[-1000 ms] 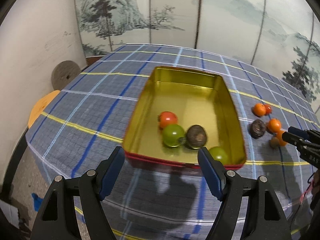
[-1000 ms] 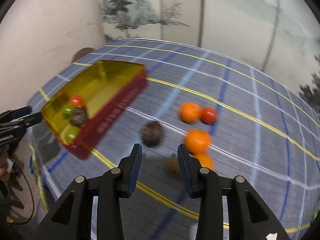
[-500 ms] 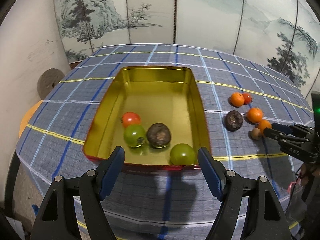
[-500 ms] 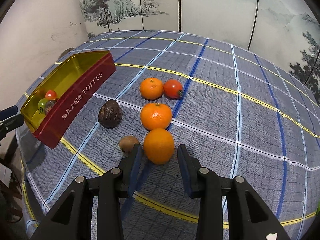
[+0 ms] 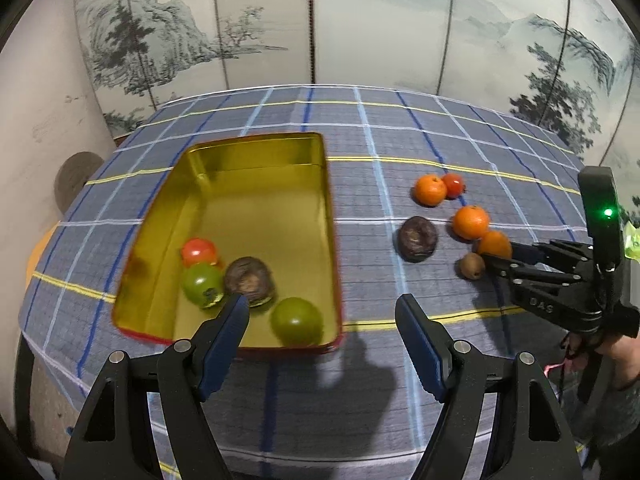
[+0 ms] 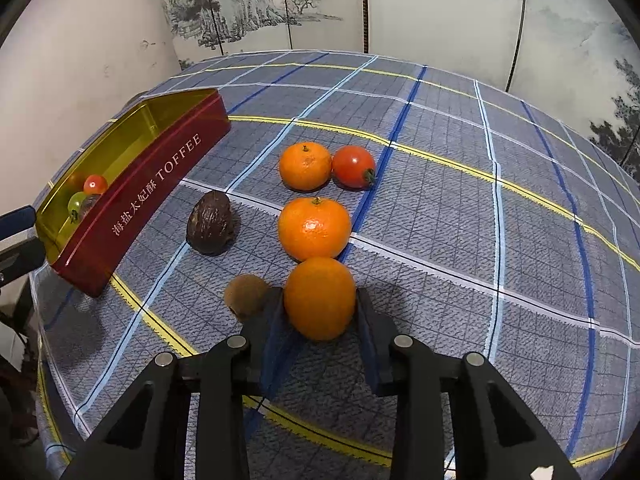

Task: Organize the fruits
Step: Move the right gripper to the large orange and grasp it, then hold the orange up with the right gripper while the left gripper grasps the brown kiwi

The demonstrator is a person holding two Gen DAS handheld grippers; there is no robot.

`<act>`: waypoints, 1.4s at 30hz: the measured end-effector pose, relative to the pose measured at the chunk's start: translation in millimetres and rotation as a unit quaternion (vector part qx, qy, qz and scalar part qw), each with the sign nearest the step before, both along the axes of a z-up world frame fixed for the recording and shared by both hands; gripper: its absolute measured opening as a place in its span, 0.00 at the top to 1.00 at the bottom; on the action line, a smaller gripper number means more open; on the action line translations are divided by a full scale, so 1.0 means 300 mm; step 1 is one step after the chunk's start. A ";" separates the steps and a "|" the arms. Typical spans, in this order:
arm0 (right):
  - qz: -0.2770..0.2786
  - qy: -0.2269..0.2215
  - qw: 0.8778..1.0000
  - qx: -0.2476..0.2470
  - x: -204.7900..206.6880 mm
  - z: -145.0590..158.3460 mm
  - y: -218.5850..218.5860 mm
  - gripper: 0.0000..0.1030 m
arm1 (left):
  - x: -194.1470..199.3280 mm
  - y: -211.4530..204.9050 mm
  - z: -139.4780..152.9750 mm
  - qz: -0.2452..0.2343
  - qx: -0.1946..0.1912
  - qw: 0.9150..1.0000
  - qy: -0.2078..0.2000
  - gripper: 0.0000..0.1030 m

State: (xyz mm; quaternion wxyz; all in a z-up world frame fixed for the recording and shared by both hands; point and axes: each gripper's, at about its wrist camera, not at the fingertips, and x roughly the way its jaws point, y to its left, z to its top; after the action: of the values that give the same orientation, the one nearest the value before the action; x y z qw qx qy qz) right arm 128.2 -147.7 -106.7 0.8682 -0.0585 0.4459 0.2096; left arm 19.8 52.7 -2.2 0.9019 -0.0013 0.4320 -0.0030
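The right gripper [image 6: 320, 312] has its fingers spread around the nearest orange [image 6: 320, 298], not visibly pinching it. A kiwi [image 6: 245, 294] crowds its left finger. The left gripper [image 5: 322, 332] hangs released over the tin [image 5: 256, 148] on the surface [image 6: 480, 240].

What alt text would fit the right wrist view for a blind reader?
The right tool straddles the nearest orange on a plaid tablecloth, jaws not visibly clamped. Beyond lie two more oranges, a red tomato, two brown fruits and a red toffee tin.
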 end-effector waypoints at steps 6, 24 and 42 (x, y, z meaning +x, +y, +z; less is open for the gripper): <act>-0.020 -0.008 1.000 -0.002 0.001 0.005 -0.049 0.72 | 0.030 -0.089 -0.014 -0.026 -0.005 1.000 0.005 0.26; -0.138 -0.021 0.990 -0.023 0.060 -0.011 -0.393 0.72 | 0.146 -0.255 -0.089 -0.062 -0.028 0.997 0.035 0.26; -0.141 -0.038 0.989 -0.020 0.048 -0.023 -0.394 0.71 | 0.222 -0.356 -0.160 -0.075 -0.023 0.996 0.053 0.29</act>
State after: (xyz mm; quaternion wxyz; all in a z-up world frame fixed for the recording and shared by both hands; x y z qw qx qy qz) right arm 142.6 -265.8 -113.7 0.9041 -0.0201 0.4204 0.0740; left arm 86.4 -54.2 -50.2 0.8748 0.0097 0.4776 -0.0803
